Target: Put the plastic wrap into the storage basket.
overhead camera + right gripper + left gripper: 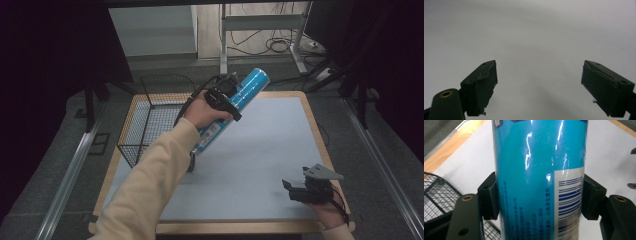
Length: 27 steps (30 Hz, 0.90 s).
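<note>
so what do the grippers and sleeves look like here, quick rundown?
Both grippers are black with two blocky jaws and brass-coloured screw eyelets near the jaw bases. The right gripper has a grey three-cornered plate on top; the left gripper trails a black cable. The person wears cream long sleeves, and a dark strap crosses the right hand.

Looks like a lab or test room: dark curtains point(45, 60) on both sides, loose cables point(272, 42) on the floor at top center, metal desk legs point(223, 40) behind, and a padded wood-edged tabletop point(280, 150).
</note>
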Motion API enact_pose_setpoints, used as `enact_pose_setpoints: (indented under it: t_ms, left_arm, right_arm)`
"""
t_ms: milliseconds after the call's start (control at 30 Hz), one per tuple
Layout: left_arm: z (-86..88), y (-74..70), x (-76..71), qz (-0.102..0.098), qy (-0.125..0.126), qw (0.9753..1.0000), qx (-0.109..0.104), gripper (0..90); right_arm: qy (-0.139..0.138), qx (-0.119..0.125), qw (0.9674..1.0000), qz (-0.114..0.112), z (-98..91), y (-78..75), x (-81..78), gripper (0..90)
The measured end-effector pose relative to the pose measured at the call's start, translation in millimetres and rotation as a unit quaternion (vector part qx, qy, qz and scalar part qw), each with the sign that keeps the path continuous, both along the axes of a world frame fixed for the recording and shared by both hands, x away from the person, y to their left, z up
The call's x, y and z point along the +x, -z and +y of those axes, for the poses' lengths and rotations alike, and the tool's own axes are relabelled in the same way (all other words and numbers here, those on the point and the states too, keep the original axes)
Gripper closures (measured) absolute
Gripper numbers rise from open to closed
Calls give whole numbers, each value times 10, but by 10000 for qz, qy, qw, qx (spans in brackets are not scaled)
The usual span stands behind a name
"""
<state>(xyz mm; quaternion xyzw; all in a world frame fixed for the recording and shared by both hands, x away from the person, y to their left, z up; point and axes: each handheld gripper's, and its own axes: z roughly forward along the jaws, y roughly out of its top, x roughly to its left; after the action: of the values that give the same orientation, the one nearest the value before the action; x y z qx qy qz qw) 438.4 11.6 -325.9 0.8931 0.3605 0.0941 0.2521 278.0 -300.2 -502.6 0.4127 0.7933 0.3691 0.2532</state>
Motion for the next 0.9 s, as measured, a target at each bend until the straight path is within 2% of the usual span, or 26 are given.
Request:
enact_pose_setpoints:
  t_ms: [133, 400, 600, 667, 900]
  left_arm:
    - [66, -31, 60, -10, -30, 10000, 91, 318]
    - [207, -71, 171, -12, -227, 9997, -3, 318]
    - [330, -128, 217, -59, -361, 9993, 62, 318]
    - [376, -125, 238, -14, -439, 9990, -51, 318]
    - [537, -79, 316, -16, -669, 9978, -8, 318]
  right_arm:
    - [0, -8, 10000, 1, -5, 2, 4, 137]
    - [5, -16, 10000, 20, -1, 12, 7, 138]
    - [10, -23, 10000, 18, -5, 15, 11, 138]
    - [15, -31, 10000, 20, -4, 16, 11, 138]
    - [29, -28, 10000, 27, -8, 18, 13, 138]
